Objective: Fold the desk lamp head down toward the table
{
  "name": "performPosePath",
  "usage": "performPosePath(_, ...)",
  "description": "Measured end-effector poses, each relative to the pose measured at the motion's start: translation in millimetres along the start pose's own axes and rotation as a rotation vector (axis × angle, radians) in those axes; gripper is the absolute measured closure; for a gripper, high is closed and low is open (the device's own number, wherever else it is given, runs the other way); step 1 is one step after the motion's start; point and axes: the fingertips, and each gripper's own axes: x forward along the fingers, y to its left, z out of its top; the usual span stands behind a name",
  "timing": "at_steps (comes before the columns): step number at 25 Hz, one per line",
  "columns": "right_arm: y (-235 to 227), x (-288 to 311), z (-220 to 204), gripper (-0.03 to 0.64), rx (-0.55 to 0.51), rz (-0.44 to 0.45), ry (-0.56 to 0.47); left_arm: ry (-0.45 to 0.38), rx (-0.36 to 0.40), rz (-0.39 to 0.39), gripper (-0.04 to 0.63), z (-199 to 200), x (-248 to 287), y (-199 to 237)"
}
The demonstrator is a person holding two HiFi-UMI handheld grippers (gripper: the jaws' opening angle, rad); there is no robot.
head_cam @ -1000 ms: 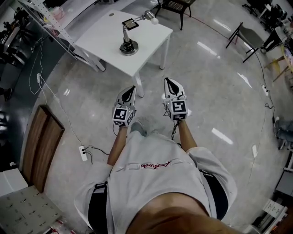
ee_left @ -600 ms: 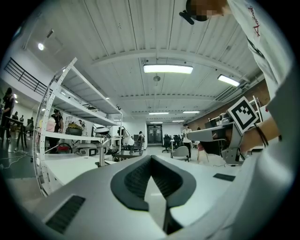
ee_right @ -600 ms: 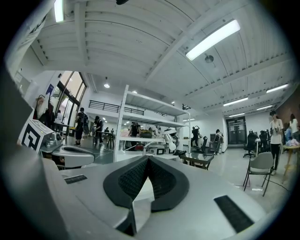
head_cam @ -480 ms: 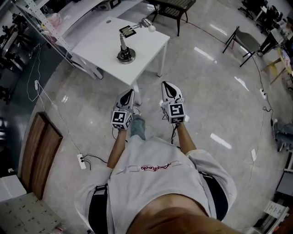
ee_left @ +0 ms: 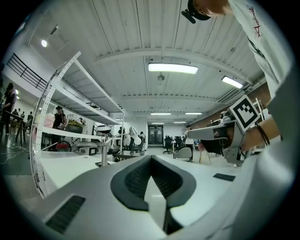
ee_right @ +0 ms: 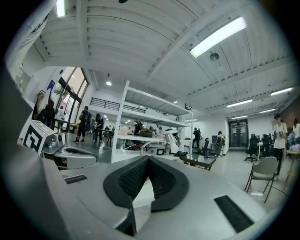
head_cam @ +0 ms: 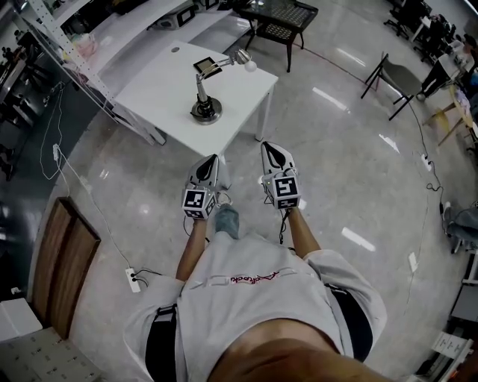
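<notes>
- Desk lamp [head_cam: 205,95]: a round dark base, a short upright metallic stem, and a dark square panel at the top of the stem. A slender arm reaches from there to the right and ends in a pale rounded head, held raised above the table top.
- Position of the lamp: it stands on the white table [head_cam: 160,86], towards the middle of the half nearer the person. In the left gripper view it shows as a thin post [ee_left: 103,152] far beyond the jaws.
- Left gripper [head_cam: 213,162]: the jaws are closed together with nothing between them, as its own view confirms [ee_left: 151,161]. It points level towards the table, above the floor, just short of the near table corner and well apart from the lamp.
- Right gripper [head_cam: 273,151]: the jaws are likewise pressed together and empty [ee_right: 148,161]. It is held beside the left gripper, level, and also well apart from the lamp.
- Surroundings: a dark mesh-topped stand [head_cam: 282,16] stands beyond the table, a shelving rack [head_cam: 56,41] is at the left, and a power strip [head_cam: 133,280] lies on the glossy floor.
</notes>
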Motion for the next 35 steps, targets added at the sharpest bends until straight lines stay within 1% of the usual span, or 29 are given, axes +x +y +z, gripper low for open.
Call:
performPosePath(9, -4.1, 69.5, 3.2, 0.615, -0.011, -0.003, -0.003, -0.007, -0.009, 0.008, 0.569, -5.6, 42.7, 60.1)
performPosePath(13, -4.0, 98.5, 6.9, 0.614, -0.029, -0.003, 0.008, -0.008, -0.028, 0.015, 0.569, -8.2, 60.6, 88.0)
performPosePath(17, -9.6, 118.3, 7.0, 0.615, -0.042, -0.026, 0.016, -0.006, -0.045, -0.006, 0.569, -16.5, 82.8, 103.6)
performPosePath(23, -14.3, 132.5, -2.8, 0.615, -0.07, -0.033, 0.018, -0.011, -0.035, -0.026, 0.569, -27.8, 106.0, 118.1)
performPosePath(29, -25.2, 144.8, -13.8, 0.615, -0.049, -0.06, 0.025, 0.016, -0.039, -0.024, 0.569, -37.3, 115.1, 134.2)
performPosePath(35, -40.8, 173.8, -8.0, 0.614, -0.044, -0.096, 0.028, 0.023, -0.035, -0.039, 0.569, -38.5, 135.2, 156.4)
